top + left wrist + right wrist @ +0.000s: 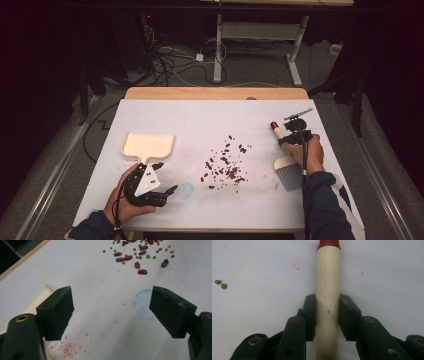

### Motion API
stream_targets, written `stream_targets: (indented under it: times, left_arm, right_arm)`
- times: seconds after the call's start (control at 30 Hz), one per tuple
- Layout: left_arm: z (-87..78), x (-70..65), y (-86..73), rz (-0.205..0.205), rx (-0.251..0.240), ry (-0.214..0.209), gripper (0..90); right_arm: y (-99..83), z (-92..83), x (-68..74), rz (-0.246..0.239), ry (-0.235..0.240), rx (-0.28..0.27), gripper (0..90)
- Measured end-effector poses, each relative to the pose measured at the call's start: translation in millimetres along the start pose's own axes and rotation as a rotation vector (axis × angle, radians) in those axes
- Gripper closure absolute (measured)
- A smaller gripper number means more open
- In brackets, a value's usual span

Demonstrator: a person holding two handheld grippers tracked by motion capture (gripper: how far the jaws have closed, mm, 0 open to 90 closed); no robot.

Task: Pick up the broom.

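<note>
A small brush lies at the table's right; its pale wooden handle [328, 282] ends in a red tip [274, 125], and its grey bristles [289, 172] point toward the person. My right gripper [291, 136] is shut on that handle, both pads pressing its sides [328, 315]. A cream dustpan [148, 145] rests on the white table at the left. Just in front of it my left gripper [165, 177] is open, with nothing between its fingers [111, 312]. Red and small green beans [225, 164] lie scattered in the middle of the table [140, 255].
A faint blue ring mark [185, 189] and pink smudges [68, 348] stain the white table cover [200, 120]. A wooden strip [215, 93] edges the far side. Beyond it, cables and a desk frame [260, 35] stand on the floor.
</note>
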State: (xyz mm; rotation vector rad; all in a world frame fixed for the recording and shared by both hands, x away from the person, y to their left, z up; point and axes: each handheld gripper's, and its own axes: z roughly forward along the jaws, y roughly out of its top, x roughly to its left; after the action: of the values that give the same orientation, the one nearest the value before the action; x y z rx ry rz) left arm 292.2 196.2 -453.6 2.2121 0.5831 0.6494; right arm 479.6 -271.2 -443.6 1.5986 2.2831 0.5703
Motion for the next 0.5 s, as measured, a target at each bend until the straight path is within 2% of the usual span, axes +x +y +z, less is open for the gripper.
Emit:
stream_targets:
  times: [0.1,0.3,0.4,0.5]
  left_arm:
    - [-0.5,0.0,-0.1,-0.006,0.0,0.003,19.0]
    - [-0.9,0.6,0.5,-0.025,0.005,0.008,19.4]
    - [-0.3,0.3,3.3,-0.044,-0.006,0.02,20.4]
    - [1.7,-1.4,8.2,-0.065,-0.017,0.013,20.7]
  right_arm:
    - [-6.9,-8.7,-1.1,0.012,0.012,-0.07,70.1]
    - [-23.5,-42.3,-1.8,0.012,0.02,-0.278,70.2]
    - [-32.2,-58.4,0.0,0.0,0.029,-0.378,70.2]
    - [-42.2,-70.8,4.8,-0.024,0.038,-0.462,70.2]
